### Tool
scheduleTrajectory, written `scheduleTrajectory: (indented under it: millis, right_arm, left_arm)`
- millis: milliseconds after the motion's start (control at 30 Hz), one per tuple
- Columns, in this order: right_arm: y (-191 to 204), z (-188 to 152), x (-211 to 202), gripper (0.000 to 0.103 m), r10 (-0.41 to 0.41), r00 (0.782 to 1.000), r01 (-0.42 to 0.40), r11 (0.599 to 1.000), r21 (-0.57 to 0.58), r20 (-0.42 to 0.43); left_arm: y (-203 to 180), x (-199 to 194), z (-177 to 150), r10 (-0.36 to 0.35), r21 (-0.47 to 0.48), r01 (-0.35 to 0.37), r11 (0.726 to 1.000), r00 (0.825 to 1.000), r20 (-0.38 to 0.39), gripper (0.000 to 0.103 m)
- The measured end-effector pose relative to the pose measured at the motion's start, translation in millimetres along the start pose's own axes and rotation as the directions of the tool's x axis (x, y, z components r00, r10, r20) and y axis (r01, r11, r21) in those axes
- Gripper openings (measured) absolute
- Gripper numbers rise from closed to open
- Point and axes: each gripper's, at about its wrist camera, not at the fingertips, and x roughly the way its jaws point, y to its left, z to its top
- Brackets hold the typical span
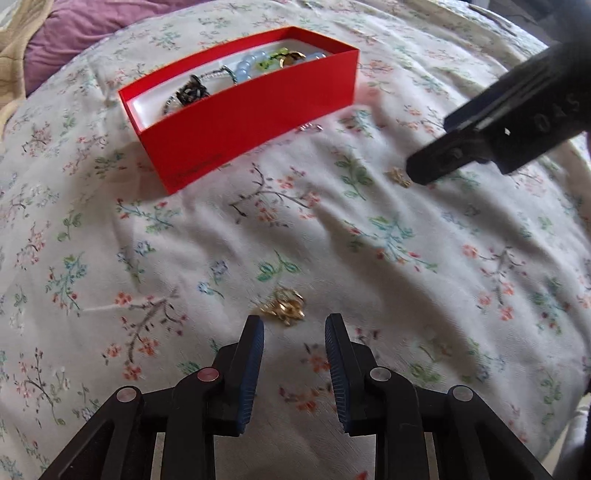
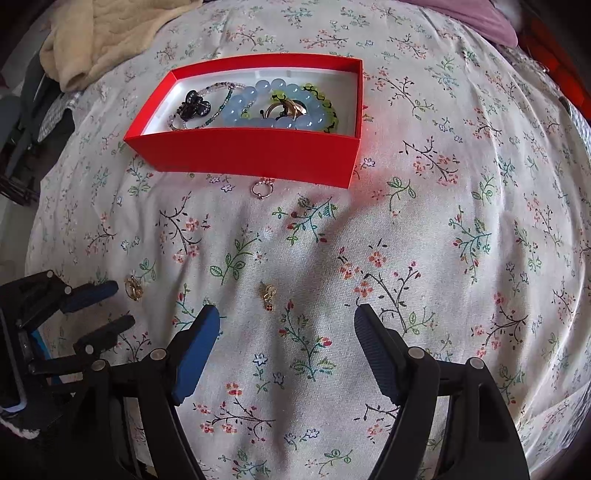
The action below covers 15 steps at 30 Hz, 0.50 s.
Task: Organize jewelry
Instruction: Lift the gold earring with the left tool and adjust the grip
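A red box (image 1: pixel 240 122) (image 2: pixel 240 155) stands on the floral sheet. It holds a blue bead bracelet (image 2: pixel 258 98), a black clip (image 2: pixel 194 105) and other pieces. A gold piece (image 1: pixel 284 306) (image 2: pixel 133 288) lies on the sheet just past my left gripper (image 1: pixel 294 325) (image 2: pixel 123 303), whose jaws stand apart with nothing between them. My right gripper (image 2: pixel 286 314) (image 1: pixel 432 147) is open wide, pointing down at the sheet. A small gold earring (image 2: pixel 269 293) (image 1: pixel 399 177) lies just ahead of its tips. A silver ring (image 2: pixel 262 189) (image 1: pixel 310 128) rests by the box's near wall.
A cream blanket (image 2: pixel 92 37) is bunched at the bed's far left corner, and a purple pillow (image 1: pixel 74 29) (image 2: pixel 476 14) lies behind the box. Dark clutter (image 2: pixel 22 147) sits beyond the bed's left edge. The sheet (image 2: pixel 443 258) is soft and creased.
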Motion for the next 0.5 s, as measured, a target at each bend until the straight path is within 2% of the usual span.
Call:
scheduleTrajectory:
  millis: [167,500]
  right_arm:
    - [2.6,0.3,2.0,0.078,0.003,1.0,-0.003,1.0,-0.003,-0.003]
    - [-0.2,-1.1,3.4,0.078,0.001,1.0,-0.001,1.0,0.006,-0.009]
  left_arm:
    - [-3.5,6.4,2.6,0.023,0.048,-0.024,0.999,1.0,0.021,0.03]
    - [-2.0,12.5,6.3,0.02,0.049,-0.022,0.999,0.999,0.029,0.03]
